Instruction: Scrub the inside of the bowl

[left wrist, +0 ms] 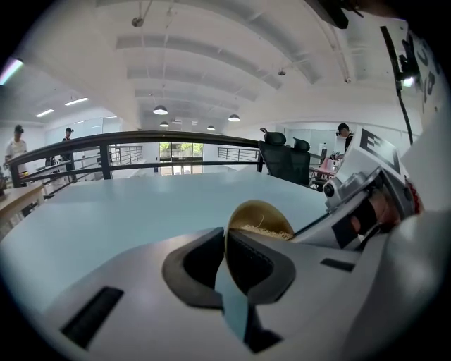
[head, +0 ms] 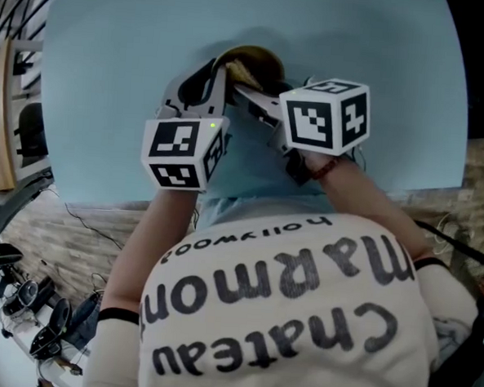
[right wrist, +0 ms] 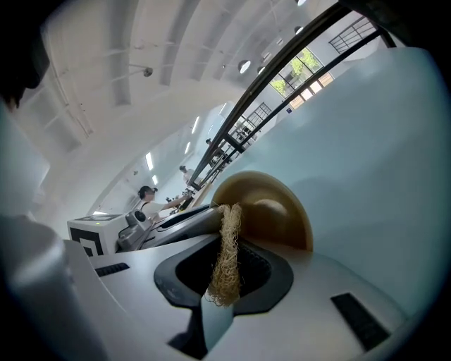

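Bowl (head: 252, 62): brown, small, over the middle of the pale blue table (head: 109, 99), beyond both marker cubes. Whether it rests on the table cannot be told. Left gripper (left wrist: 225, 243): jaws pressed together on the thin near rim, one pad inside the wall and one outside. Right gripper (right wrist: 224, 229): jaws pinching a straw-coloured fibrous scrubber (right wrist: 227, 257), whose long axis runs out along the jaws to the bowl.

Handling, as judged: bowl light, rigid, smooth-walled, likely to pivot under a rim pinch, so a deep hold on the rim suits. Scrubber soft and springy.

Orientation: bowl tipped up, mouth facing the right gripper; being round, it has no long axis
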Demonstrator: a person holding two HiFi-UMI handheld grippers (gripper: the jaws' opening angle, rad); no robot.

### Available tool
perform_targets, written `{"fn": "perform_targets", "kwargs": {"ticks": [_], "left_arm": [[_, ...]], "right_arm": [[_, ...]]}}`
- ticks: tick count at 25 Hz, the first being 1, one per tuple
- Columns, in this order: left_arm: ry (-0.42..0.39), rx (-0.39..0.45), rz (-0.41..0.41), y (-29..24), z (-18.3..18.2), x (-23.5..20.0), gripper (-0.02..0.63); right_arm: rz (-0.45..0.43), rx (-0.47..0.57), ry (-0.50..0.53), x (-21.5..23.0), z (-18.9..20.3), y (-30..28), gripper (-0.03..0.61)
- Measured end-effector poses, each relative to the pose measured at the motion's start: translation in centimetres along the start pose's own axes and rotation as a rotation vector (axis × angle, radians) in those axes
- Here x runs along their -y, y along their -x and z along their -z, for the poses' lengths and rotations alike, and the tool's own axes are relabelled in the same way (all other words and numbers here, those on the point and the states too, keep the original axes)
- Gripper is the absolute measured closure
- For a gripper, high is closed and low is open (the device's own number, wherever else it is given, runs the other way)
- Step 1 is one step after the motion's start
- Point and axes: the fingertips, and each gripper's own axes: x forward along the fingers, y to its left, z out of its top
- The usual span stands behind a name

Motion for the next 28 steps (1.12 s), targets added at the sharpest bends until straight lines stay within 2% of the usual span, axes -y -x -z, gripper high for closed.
{"fn": "perform_targets", "kwargs": {"ticks": [7,13,20,28], "left_arm": [[-0.002,-0.001,-0.005,0.2,0.2,-0.1,0.598],[0.01,-0.014,-0.015,0.2,0.3,-0.5,0.598],[-0.007,-0.023,-0.016,0.2,0.7,-0.7,0.598],[-0.02,-0.036,-0.015,0.1,1.1,-0.6,0.598]], "right_arm": [[0.006,-0.039,0.04,-0.1,0.8,-0.1,0.517],[0.024,-0.155,0.16,-0.2,2.3,0.1,0.517],[0.08,-0.214,0.247,0.6,3.4,0.3,0.517],[0.116,-0.233,0.232,2.0,3.8,0.7,0.517]]}}
